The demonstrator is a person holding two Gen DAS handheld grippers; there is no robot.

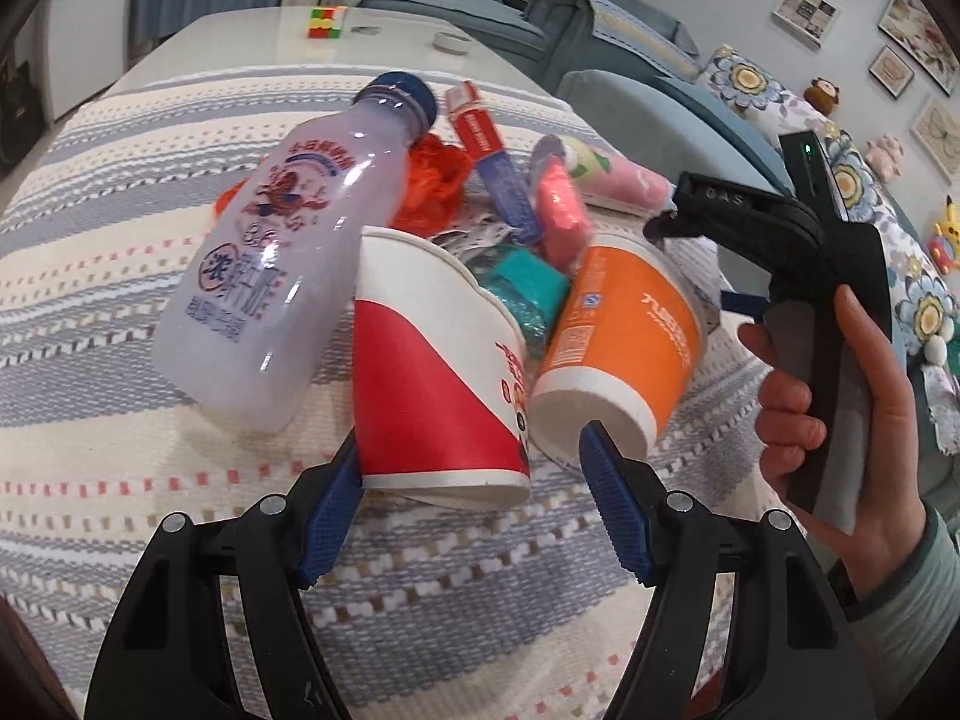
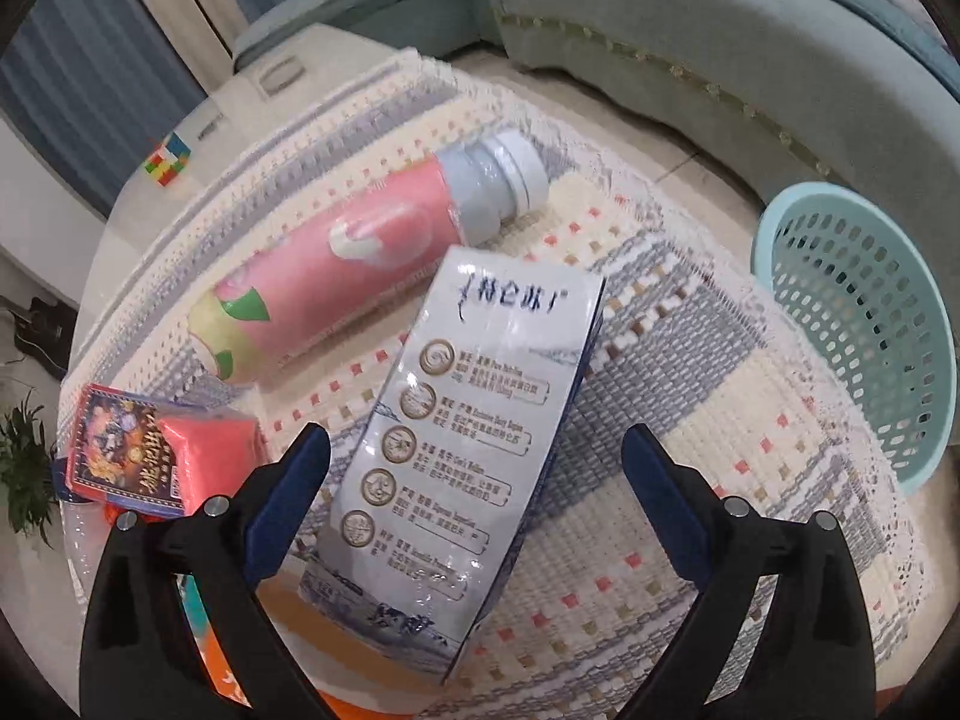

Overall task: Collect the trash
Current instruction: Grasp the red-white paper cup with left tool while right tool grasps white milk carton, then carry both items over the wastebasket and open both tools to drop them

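A person working two handheld grippers closes in on a heap of table litter. The left gripper (image 1: 471, 480) stands wide, its blue pads either side of the base of a red-and-white paper cup (image 1: 435, 372) that lies on its side directly ahead; the left pad appears to touch the cup's base while the right pad stands clear of it, so nothing is gripped yet. The spread looks set to straddle the cup's base, the narrowest place to take it.

Just right of that cup lies an orange paper cup (image 1: 624, 342), also tipped over, its base towards the tool. Ahead and to the left a cloudy plastic milk bottle (image 1: 270, 252) with a blue cap leans on the red cup. Beyond the cups sit crumpled orange wrapping (image 1: 435, 180), a teal wrapper (image 1: 528, 288) and a pink packet (image 1: 561, 213).

The right gripper (image 2: 477, 468) is equally wide and empty, poised over a pale milk carton (image 2: 462, 450) lying flat between its fingers, printed side up. Beyond it rests a pink bottle (image 2: 336, 276) with a grey cap; to the tool's left, a red snack packet (image 2: 156, 456). A light blue mesh basket (image 2: 864, 324), likely the bin for all this, stands ahead to the right, off the striped woven cloth (image 2: 720, 396).
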